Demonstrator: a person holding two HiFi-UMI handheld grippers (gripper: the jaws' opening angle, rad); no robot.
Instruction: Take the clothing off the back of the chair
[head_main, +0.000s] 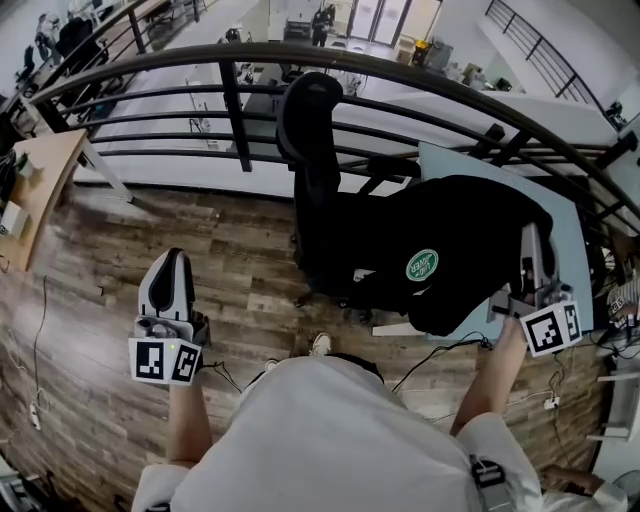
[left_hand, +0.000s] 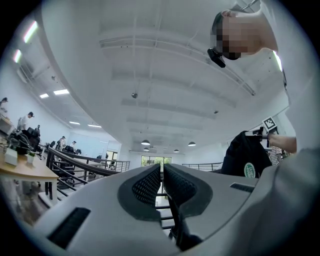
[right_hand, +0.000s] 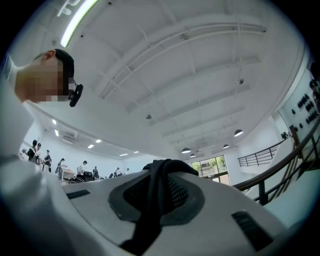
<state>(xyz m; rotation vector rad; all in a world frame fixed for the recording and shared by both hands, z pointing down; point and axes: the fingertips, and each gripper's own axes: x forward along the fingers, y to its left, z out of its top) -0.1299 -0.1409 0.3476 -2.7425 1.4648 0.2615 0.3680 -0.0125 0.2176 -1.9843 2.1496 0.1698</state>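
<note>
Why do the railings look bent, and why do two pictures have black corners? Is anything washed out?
Head view: the wide lens bows the railing into an arc, and the black clothing is too dark for folds to show. Left gripper view: black corners from the round lens image. Right gripper view: same corners; the ceiling strip light is washed out.

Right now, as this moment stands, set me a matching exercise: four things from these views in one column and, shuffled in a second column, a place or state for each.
Things
1. left gripper
2. right gripper
3. black garment
4. office chair

Places or states
A. hangs in the air, its green oval badge showing
B. jaws shut on a fold of black cloth
C. stands in front of the railing
D. jaws together, nothing between them

Pairs: 1-D, 2-B, 3-A, 4-C
</note>
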